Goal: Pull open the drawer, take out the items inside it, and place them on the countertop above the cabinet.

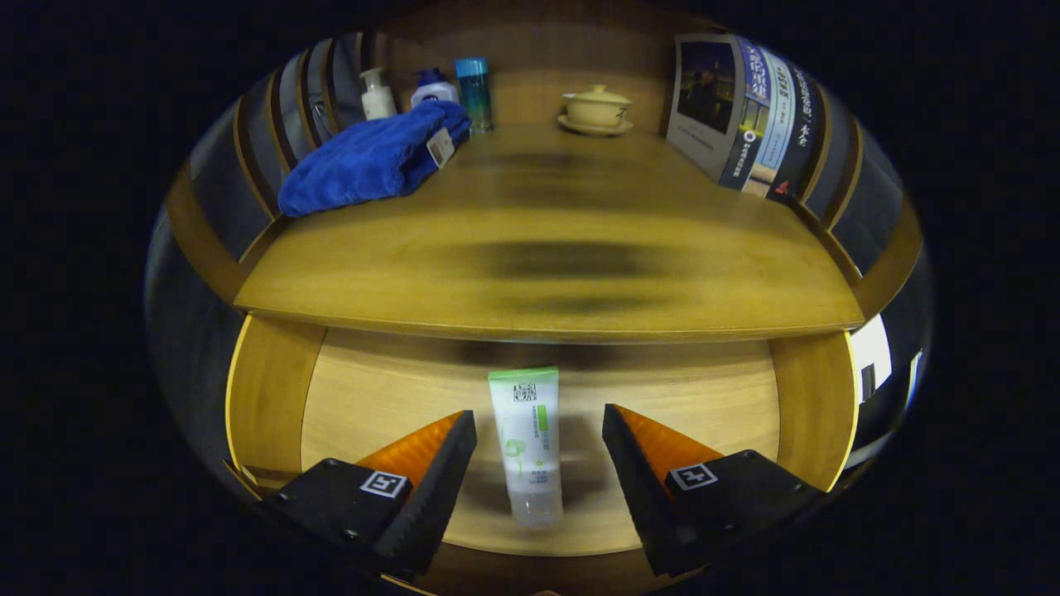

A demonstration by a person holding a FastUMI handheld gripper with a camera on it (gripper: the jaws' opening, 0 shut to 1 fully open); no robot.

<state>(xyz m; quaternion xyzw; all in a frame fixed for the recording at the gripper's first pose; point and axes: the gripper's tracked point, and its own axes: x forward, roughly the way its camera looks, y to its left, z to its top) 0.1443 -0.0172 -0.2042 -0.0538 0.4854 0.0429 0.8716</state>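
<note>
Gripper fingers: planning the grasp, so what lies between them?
In the gripper view, the open gripper straddles a white tube lying on the drawer floor, neither finger touching it.

A home-like corner, a bedroom or bathroom vanity staged in a booth. A wooden countertop [546,248] with slatted side rails carries household things: at eleven o'clock a folded blue towel [373,157], with a pump bottle [377,93], a white bottle [434,86] and a blue-capped bottle [474,93] behind it; at twelve o'clock a lidded ceramic cup [596,108] on a saucer; at one o'clock upright books [749,116]. Below, the open wooden drawer [265,397] holds a toiletry tube [527,443] lying between the parted fingers of the gripper [538,451], which touch nothing.
</note>
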